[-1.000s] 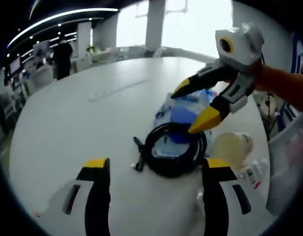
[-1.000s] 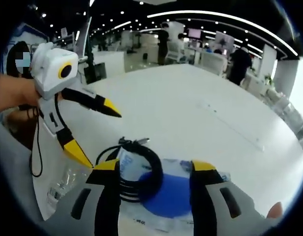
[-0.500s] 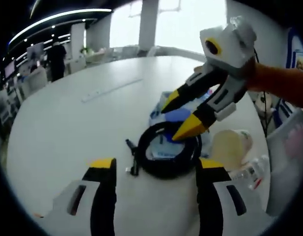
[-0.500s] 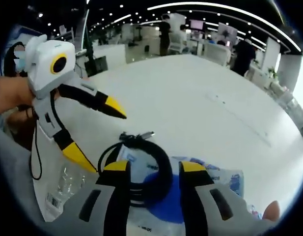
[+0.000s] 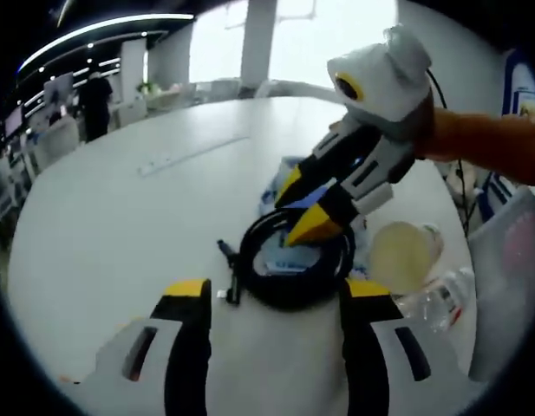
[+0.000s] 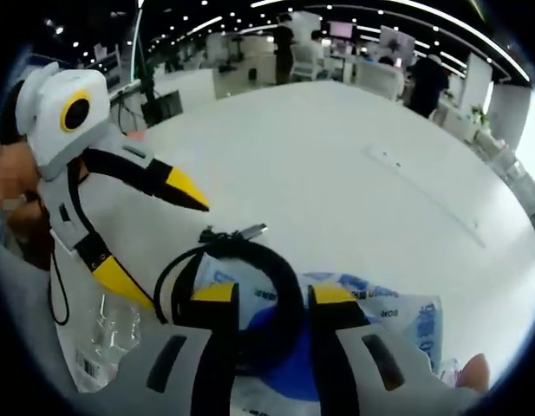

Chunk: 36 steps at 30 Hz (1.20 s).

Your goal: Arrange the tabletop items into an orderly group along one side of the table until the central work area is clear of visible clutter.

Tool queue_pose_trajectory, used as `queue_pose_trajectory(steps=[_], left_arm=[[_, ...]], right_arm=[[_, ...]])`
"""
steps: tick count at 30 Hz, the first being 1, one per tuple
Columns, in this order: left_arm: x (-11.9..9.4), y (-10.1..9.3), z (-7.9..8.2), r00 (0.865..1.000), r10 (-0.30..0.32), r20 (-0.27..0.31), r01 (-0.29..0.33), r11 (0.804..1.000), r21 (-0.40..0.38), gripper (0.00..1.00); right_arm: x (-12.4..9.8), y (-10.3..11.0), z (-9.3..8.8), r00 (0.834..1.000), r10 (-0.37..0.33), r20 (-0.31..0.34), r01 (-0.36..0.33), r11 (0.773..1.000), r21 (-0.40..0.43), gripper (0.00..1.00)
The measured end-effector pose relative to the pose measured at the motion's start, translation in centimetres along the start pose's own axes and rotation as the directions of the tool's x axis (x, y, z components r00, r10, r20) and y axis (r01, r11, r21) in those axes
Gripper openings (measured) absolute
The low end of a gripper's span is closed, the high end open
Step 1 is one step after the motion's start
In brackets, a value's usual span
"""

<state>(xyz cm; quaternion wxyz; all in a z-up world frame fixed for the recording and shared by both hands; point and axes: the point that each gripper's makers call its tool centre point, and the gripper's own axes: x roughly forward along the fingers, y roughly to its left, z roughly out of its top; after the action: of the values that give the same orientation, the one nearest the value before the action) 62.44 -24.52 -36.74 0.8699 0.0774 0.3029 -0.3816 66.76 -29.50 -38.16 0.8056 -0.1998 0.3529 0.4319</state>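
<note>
A coiled black cable (image 5: 289, 299) lies on a blue-and-white packet (image 5: 280, 184) on the white table (image 5: 120, 199). My right gripper (image 5: 297, 208) reaches in from the right. One of its yellow tips sits inside the coil and the other outside, over the packet. In the right gripper view the jaws of the right gripper (image 6: 274, 296) straddle a strand of the cable (image 6: 176, 277), narrowed but with a gap. My left gripper (image 5: 276, 293) stands open just short of the coil. It shows again as the left gripper (image 6: 163, 244), open beside the coil.
A beige round thing (image 5: 401, 256) and a clear plastic bottle (image 5: 440, 295) lie right of the cable. A clear plastic bag (image 6: 102, 338) with a label lies near the table edge. A thin strip (image 6: 397, 160) lies farther out on the table (image 6: 336, 191). People and desks stand behind.
My right gripper has come down onto the coil and its jaws have narrowed around a strand. The left gripper has stayed open, a little closer to the cable.
</note>
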Motion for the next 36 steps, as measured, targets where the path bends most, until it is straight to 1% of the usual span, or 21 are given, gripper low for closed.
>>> queue_pose_trajectory(steps=[3,6,11,16,22,31,36], left_arm=[[0.1,0.1,0.0,1.000,0.002,0.005,-0.002,1.000,-0.002,0.57],[0.2,0.1,-0.2,1.000,0.002,0.004,-0.002,1.000,-0.003,0.57],[0.3,0.1,-0.3,1.000,0.002,0.002,-0.002,1.000,-0.003,0.56],[0.5,0.0,-0.3,1.000,0.001,0.001,-0.001,1.000,-0.003,0.56],[0.6,0.1,-0.4,1.000,0.001,-0.005,-0.001,1.000,0.000,0.57],[0.5,0.4,-0.6,1.000,0.011,-0.007,-0.011,1.000,-0.009,0.57],[0.4,0.6,-1.0,1.000,0.013,-0.012,-0.013,0.999,-0.036,0.57]], right_arm=[[0.3,0.0,-0.4,1.000,-0.006,-0.021,0.006,1.000,0.000,0.27],[0.4,-0.1,-0.5,1.000,-0.014,-0.024,0.014,1.000,-0.007,0.26],[0.4,-0.4,-0.6,0.999,-0.038,-0.033,0.037,0.998,-0.040,0.21],[0.5,-0.6,-0.6,0.998,-0.052,-0.037,0.050,0.997,-0.061,0.19],[0.5,-0.9,-0.4,0.997,-0.071,-0.031,0.069,0.995,-0.067,0.12],[0.1,-1.2,-0.2,0.997,-0.075,-0.008,0.075,0.997,-0.015,0.09],[-0.2,-1.3,0.0,0.997,-0.061,0.037,0.059,0.997,0.040,0.09]])
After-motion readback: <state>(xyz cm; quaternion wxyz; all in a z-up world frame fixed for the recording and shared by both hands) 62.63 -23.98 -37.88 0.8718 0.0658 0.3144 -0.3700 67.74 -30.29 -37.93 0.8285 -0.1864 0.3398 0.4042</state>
